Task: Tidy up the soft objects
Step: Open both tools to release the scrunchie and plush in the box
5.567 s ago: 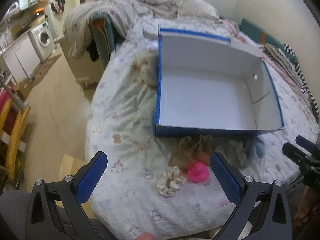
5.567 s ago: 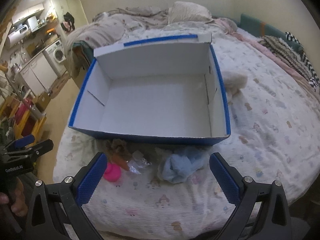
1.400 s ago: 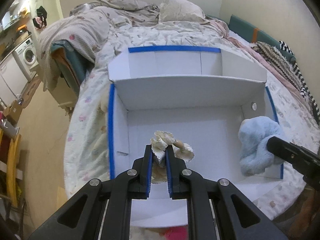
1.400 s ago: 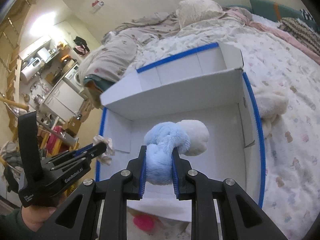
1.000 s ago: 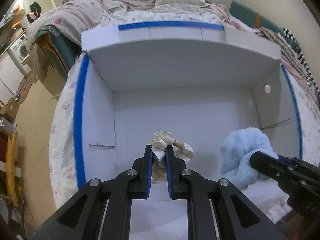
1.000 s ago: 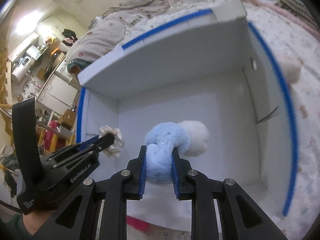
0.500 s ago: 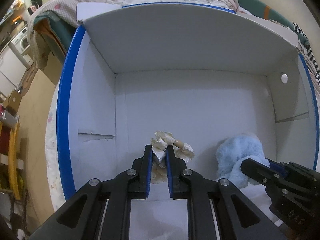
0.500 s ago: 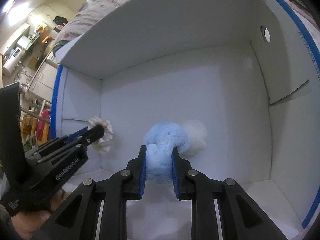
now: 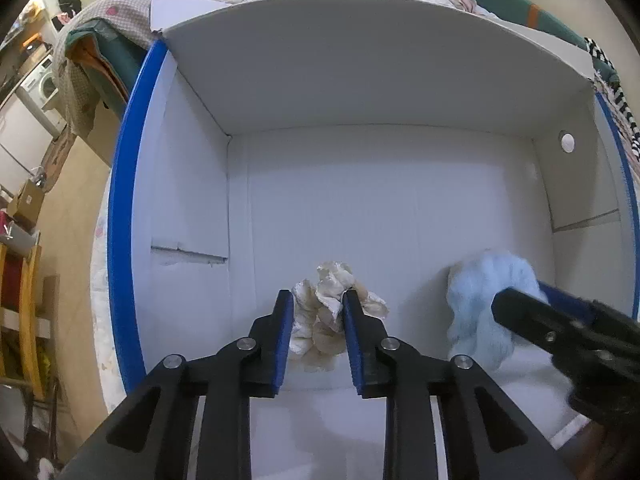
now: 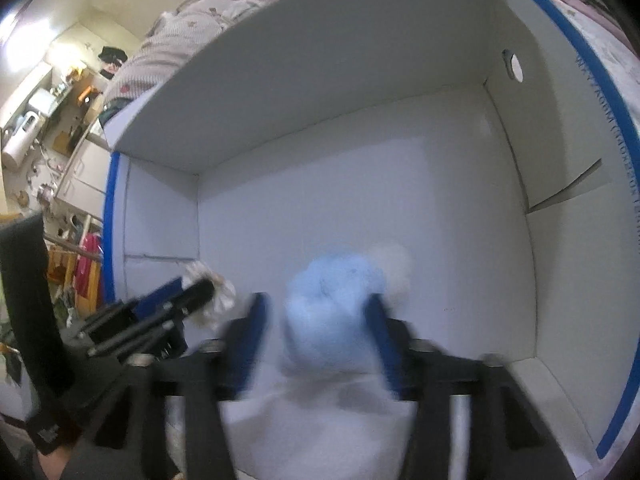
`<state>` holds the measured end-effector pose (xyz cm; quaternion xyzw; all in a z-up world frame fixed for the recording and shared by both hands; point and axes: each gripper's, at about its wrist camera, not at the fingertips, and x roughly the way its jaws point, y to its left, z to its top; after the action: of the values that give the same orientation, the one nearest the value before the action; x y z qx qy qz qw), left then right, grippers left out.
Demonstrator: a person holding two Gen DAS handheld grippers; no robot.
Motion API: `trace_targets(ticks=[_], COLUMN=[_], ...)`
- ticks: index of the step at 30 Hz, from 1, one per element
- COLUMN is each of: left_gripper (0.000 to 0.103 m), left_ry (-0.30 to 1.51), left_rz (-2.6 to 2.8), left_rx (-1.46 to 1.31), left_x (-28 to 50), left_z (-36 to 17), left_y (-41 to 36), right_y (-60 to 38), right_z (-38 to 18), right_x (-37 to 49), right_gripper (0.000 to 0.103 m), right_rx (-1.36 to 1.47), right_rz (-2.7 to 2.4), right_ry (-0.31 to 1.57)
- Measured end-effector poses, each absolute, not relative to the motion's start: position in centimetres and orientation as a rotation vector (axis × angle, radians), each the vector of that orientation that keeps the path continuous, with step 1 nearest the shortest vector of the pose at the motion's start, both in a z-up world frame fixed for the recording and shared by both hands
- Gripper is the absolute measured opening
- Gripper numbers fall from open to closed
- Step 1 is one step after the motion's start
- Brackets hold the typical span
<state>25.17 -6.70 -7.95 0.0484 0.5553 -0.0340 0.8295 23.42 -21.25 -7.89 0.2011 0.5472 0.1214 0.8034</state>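
Both of your grippers reach into the white box (image 9: 384, 208), which fills most of each frame; its blue rim runs down the left and right edges of both views.

Left gripper (image 9: 316, 312): in the left wrist view the blue-padded fingers (image 9: 282, 332) stand a little apart at lower centre. The cream scrunchie (image 9: 332, 304) sits between them on the box floor. It touches the right finger pad, and a fold of it bulges past that pad on the outside. The jaws are parted and do not pinch it flat. In the right wrist view the same gripper (image 10: 192, 292) enters from the lower left, with the scrunchie (image 10: 218, 292) at its tip, near the box's left wall.

Right gripper (image 10: 316, 320): the right wrist view is blurred by motion. The fingers (image 10: 252, 328) are spread wide at lower centre, and the light blue plush toy (image 10: 328, 320) lies between them on the floor. A pale white part of the toy shows at its upper right. You cannot tell whether either pad touches the fur. In the left wrist view the toy (image 9: 484, 300) rests at the lower right, near the box's right wall, and the black gripper (image 9: 520, 300) covers part of it.

A bed with rumpled blankets (image 9: 132, 12) shows beyond the box at the top of the frame.
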Motion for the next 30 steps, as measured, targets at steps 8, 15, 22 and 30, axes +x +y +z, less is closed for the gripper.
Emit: trace_targets(ticks=[8, 15, 22, 30], left_gripper=[0.063, 0.064, 0.064, 0.064], left_ry=[1.132, 1.115, 1.096, 1.078], left_rz=[-0.101, -0.068, -0.089, -0.028], left_rx=[0.079, 0.072, 0.019, 0.041], left_x=[24.5, 24.1, 23.1, 20.8], left_z=[-6.6, -5.9, -4.3, -2.4], left_y=[-6.4, -5.3, -4.3, -4.3], right_y=[-21.4, -22.3, -23.1, -24.2], right_z=[-6.6, -5.9, -4.8, -4.3], right_x=[23.2, 22.6, 21.2, 20.0], right_gripper=[0.073, 0.089, 0.102, 0.103], right_rx=[0.403, 0.416, 0.390, 0.414], right_rz=[0.252, 0.224, 0.220, 0.204], right_ry=[1.116, 1.066, 0.988, 0.959])
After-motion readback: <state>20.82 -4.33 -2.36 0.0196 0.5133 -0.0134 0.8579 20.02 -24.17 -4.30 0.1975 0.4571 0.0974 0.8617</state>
